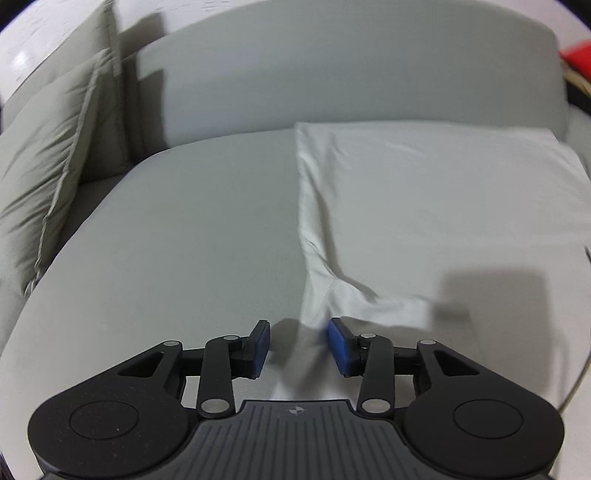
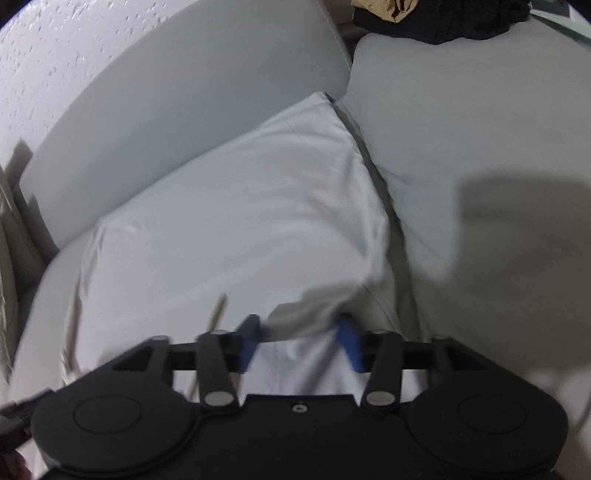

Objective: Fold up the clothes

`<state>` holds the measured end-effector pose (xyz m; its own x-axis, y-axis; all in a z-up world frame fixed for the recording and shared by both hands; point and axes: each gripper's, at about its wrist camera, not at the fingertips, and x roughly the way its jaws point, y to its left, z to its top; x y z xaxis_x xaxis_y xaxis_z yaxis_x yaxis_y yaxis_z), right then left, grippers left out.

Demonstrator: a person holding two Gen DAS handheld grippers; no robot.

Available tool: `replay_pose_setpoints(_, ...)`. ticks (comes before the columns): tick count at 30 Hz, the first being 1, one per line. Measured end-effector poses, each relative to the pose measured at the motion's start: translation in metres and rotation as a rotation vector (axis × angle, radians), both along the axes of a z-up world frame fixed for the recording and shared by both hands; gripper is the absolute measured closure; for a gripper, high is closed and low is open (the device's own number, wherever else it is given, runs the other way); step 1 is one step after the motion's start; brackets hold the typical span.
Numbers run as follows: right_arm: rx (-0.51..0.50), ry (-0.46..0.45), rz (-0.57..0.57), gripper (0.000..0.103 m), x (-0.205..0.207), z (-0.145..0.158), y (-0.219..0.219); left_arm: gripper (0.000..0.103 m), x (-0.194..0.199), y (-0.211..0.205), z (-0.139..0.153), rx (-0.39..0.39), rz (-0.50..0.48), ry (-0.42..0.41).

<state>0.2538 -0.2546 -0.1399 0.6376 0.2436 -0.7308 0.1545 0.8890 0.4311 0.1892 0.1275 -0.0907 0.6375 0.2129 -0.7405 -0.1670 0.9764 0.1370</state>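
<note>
One white garment (image 1: 424, 206) is seen spread flat on the grey sofa seat (image 1: 177, 236), its far edge close to the backrest (image 1: 332, 77). Its near left corner is bunched between the blue pads of the left gripper (image 1: 299, 347), whose jaws stand apart and are not closed on the cloth. The right gripper (image 2: 301, 341) is held with jaws wide, a raised fold of the garment (image 2: 240, 221) lying between them without being pinched. Bare seat is left open to the garment's left, up to two cushions (image 1: 48, 158). One dark clothes pile (image 2: 436, 18) is seen beyond.
</note>
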Motion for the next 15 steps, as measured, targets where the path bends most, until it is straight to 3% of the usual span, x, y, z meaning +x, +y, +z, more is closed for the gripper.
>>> replay_pose_setpoints(2, 0.093, -0.023, -0.015, 0.062, -0.011, 0.007, -0.012, 0.066, -0.014, 0.008, 0.015, -0.056, 0.011, -0.048)
replay_pose_setpoints(5, 0.056, -0.058, -0.050, 0.066, -0.044, 0.021, -0.026, 0.065, -0.036, 0.008, 0.027, -0.078, -0.013, -0.080)
replay_pose_setpoints(8, -0.032, -0.011, -0.031, 0.075, -0.064, 0.017, -0.025, 0.065, -0.047, 0.004, 0.019, -0.089, -0.048, -0.026)
replay_pose_setpoints(11, -0.122, 0.039, -0.009, 0.078, -0.083, 0.013, -0.023, 0.064, -0.055, -0.010, 0.003, -0.038, -0.071, 0.053)
replay_pose_setpoints(15, -0.231, 0.096, 0.022, 0.077, -0.111, 0.009, -0.021, 0.061, -0.082, -0.007, 0.005, -0.042, -0.043, 0.047)
